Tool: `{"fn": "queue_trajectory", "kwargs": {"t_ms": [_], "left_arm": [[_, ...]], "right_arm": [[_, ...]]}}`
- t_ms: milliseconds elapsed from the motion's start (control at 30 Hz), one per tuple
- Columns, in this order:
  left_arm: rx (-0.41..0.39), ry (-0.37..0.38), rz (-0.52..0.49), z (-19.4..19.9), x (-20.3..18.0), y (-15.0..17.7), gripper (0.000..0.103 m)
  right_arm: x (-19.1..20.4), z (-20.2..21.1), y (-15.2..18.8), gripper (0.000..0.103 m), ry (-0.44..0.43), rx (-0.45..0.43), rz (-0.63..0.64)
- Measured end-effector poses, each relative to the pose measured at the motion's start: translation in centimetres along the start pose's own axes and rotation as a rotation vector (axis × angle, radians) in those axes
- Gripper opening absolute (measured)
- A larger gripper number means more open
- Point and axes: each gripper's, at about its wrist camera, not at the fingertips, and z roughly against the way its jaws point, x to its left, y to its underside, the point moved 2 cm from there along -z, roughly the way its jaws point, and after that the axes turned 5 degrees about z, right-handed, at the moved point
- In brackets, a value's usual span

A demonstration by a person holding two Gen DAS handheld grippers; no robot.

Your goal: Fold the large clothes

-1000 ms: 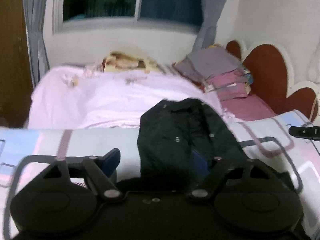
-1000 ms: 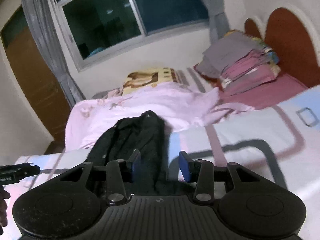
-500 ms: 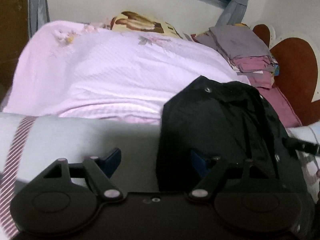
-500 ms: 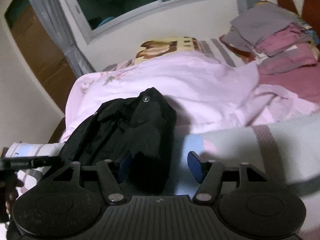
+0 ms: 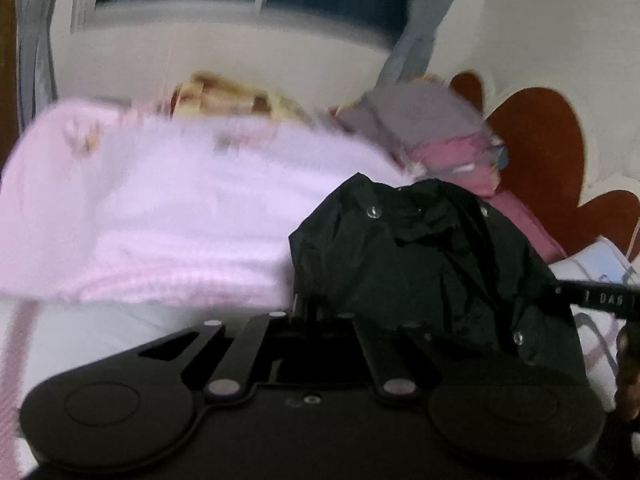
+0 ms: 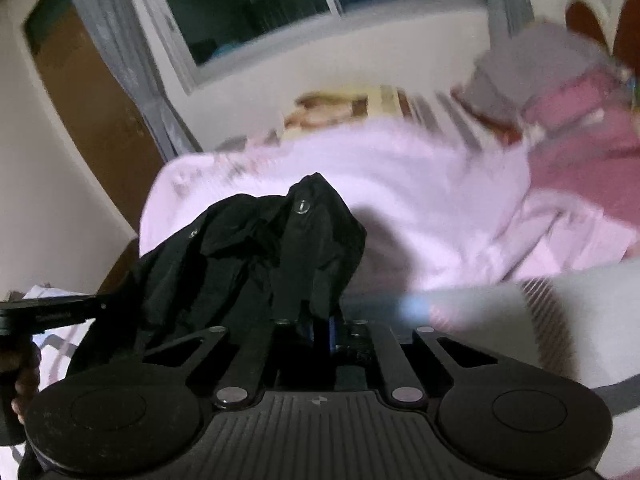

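A black jacket with metal snaps hangs bunched over the bed; it also shows in the right wrist view. My left gripper is shut on the jacket's left edge, with cloth draped over its right finger. My right gripper is shut on the jacket's right edge, blue pads pressed together on the cloth. The jacket is lifted between both grippers. The right gripper's body shows at the right edge of the left wrist view, and the left gripper's body at the left edge of the right wrist view.
A pink blanket lies bunched on the bed behind the jacket. A stack of folded grey and pink clothes sits by the brown headboard. A printed pillow lies under the window. A wooden door is at left.
Both grippers have closed on the jacket's edges and lifted it. The views have tilted upward, and the jacket is now more bunched between them.
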Motion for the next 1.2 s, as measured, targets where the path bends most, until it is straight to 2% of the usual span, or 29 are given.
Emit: {"fn": "queue_trajectory", "kwargs": {"t_ms": [133, 200, 267, 367, 400, 433, 467, 500, 533, 567, 600, 667, 700, 767, 900, 967, 1033, 1100, 1133, 1200], "left_arm": [[-0.112, 0.021, -0.086, 7.2, -2.7, 0.8, 0.002], [-0.165, 0.041, -0.11, 11.1, -3.9, 2.4, 0.002], [-0.211, 0.055, -0.131, 14.9, -4.7, 4.7, 0.002], [-0.247, 0.059, -0.181, 20.2, -5.6, 9.9, 0.002], [-0.243, 0.053, -0.197, 21.4, -5.7, 11.5, 0.006], [-0.227, 0.035, -0.212, 22.7, -5.8, 13.6, 0.02], [-0.213, 0.0, -0.23, 24.0, -5.7, 16.0, 0.029], [-0.194, -0.046, -0.25, 25.3, -5.4, 18.6, 0.047], [-0.175, -0.084, -0.257, 26.4, -4.7, 20.8, 0.048], [-0.152, -0.104, -0.255, 27.4, -3.9, 22.8, 0.045], [-0.122, -0.12, -0.226, 28.4, -2.9, 24.7, 0.036], [-0.095, -0.115, -0.167, 29.3, -1.7, 26.2, 0.021], [-0.1, -0.111, -0.124, 29.6, -1.5, 26.2, 0.014], [-0.122, -0.073, -0.063, 29.8, -2.5, 25.3, 0.01], [-0.125, -0.003, -0.071, 26.9, -7.0, 22.7, 0.01], [-0.074, -0.006, -0.099, 24.4, -8.9, 22.3, 0.01], [0.009, -0.029, -0.099, 20.7, -9.3, 22.7, 0.01], [0.04, -0.056, -0.089, 18.8, -8.6, 24.5, 0.01], [0.034, -0.058, -0.081, 18.5, -8.3, 25.3, 0.01], [0.008, -0.051, -0.063, 18.2, -7.8, 26.4, 0.01]], "right_arm": [[2.8, 7.1, 0.0, 0.005, -0.013, -0.093, 0.053], [4.7, 11.1, 1.0, 0.005, -0.018, -0.133, 0.107], [6.8, 14.9, 2.9, 0.005, -0.024, -0.168, 0.173], [10.0, 19.8, 7.6, 0.005, -0.007, -0.17, 0.283], [10.8, 21.3, 9.9, 0.006, -0.004, -0.156, 0.315], [11.4, 22.6, 12.2, 0.006, 0.014, -0.135, 0.338], [11.7, 23.9, 14.8, 0.006, 0.037, -0.126, 0.35], [11.8, 25.4, 17.5, 0.006, 0.053, -0.113, 0.35], [11.6, 26.6, 19.7, 0.006, 0.074, -0.08, 0.344], [11.2, 27.7, 21.5, 0.006, 0.099, -0.054, 0.319], [10.8, 28.6, 22.7, 0.006, 0.108, -0.048, 0.28], [10.3, 29.6, 23.4, 0.006, 0.12, -0.052, 0.2], [10.5, 29.7, 23.0, 0.006, 0.136, -0.059, 0.176], [11.9, 28.8, 21.5, 0.006, 0.132, -0.063, 0.157], [15.6, 24.3, 18.4, 0.006, 0.089, -0.042, 0.17], [16.8, 21.4, 17.8, 0.006, 0.077, 0.003, 0.174], [16.3, 17.8, 18.4, 0.006, 0.07, 0.075, 0.18], [16.1, 14.9, 20.6, 0.005, 0.079, 0.175, 0.192], [15.7, 14.1, 21.8, 0.005, 0.078, 0.19, 0.199], [14.9, 13.4, 23.6, 0.004, 0.069, 0.159, 0.214]]}}
